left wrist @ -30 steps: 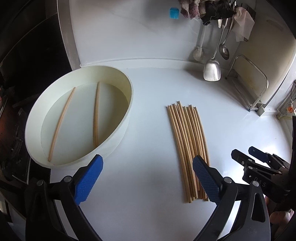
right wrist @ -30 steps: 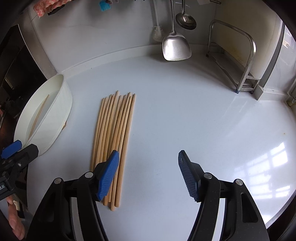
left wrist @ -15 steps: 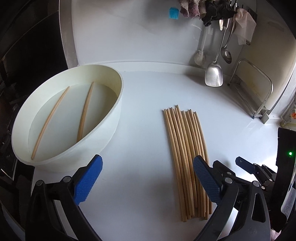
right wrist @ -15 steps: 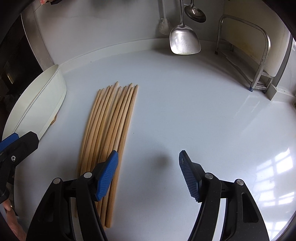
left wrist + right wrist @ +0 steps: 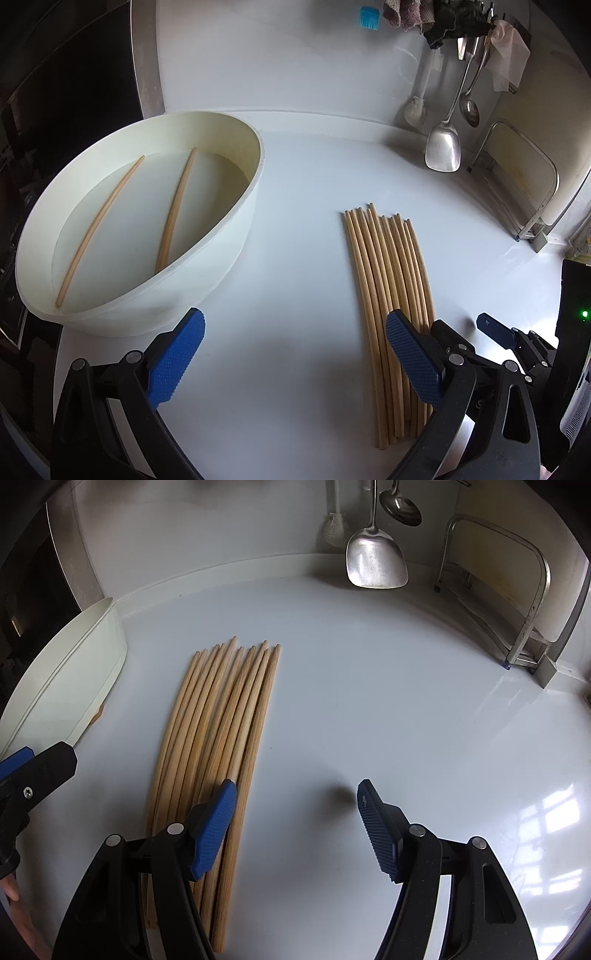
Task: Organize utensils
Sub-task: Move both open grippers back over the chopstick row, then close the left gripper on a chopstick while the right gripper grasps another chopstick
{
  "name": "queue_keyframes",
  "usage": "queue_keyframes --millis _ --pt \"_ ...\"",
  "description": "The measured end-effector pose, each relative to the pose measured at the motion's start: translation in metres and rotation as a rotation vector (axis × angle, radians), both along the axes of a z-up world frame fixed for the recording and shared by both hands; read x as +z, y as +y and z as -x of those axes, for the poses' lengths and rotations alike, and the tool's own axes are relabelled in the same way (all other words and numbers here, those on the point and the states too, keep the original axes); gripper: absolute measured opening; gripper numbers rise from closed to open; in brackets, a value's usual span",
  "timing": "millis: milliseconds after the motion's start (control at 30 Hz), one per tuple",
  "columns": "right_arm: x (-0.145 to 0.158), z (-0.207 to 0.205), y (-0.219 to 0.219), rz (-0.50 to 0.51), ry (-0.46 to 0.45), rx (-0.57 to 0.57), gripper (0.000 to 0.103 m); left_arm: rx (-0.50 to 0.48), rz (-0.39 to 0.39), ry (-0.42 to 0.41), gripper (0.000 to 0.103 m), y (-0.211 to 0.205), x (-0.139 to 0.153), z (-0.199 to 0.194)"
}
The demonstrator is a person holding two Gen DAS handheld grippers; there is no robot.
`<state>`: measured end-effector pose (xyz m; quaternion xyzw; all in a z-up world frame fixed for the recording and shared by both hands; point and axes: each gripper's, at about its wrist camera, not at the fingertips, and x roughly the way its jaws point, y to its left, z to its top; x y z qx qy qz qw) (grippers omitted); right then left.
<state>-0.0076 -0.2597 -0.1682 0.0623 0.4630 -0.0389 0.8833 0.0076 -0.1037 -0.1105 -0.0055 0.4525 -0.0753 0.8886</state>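
A bundle of several wooden chopsticks lies side by side on the white counter; it also shows in the right wrist view. A white round basin at the left holds two chopsticks. My left gripper is open and empty, low over the counter between basin and bundle. My right gripper is open and empty, its left finger over the bundle's right edge. The right gripper also shows in the left wrist view.
A steel spatula, a ladle and a white brush hang at the back wall. A metal rack stands at the back right. The basin's side is at the left in the right wrist view.
Both grippers have come lower and closer to the counter. The right gripper has moved in over the bundle's near right end. Both stay open.
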Motion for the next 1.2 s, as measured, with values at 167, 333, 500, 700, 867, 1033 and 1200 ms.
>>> queue_keyframes --millis 167,333,500,700,867,1033,1200 --pt "0.000 0.004 0.003 0.027 0.001 0.014 0.065 -0.005 0.000 0.010 0.097 0.000 -0.003 0.000" --pt "0.000 0.005 0.000 0.052 -0.009 0.022 0.065 -0.005 -0.014 0.021 0.097 -0.004 -0.007 0.000" --pt "0.000 0.007 -0.002 0.073 -0.014 0.045 0.065 -0.007 -0.062 0.016 0.097 -0.013 -0.009 0.002" --pt "-0.002 0.006 -0.010 0.109 -0.006 0.056 0.065 -0.004 -0.073 0.048 0.097 -0.021 -0.018 0.000" --pt "-0.002 0.007 -0.026 0.114 -0.003 0.031 0.065 0.020 -0.103 0.063 0.097 -0.026 -0.027 0.002" --pt "-0.003 0.011 -0.034 0.113 -0.004 0.021 0.065 0.041 -0.119 0.087 0.097 -0.027 -0.037 -0.001" --pt "-0.003 0.009 -0.032 0.104 -0.011 0.034 0.065 0.050 -0.134 0.093 0.097 -0.029 -0.045 -0.006"
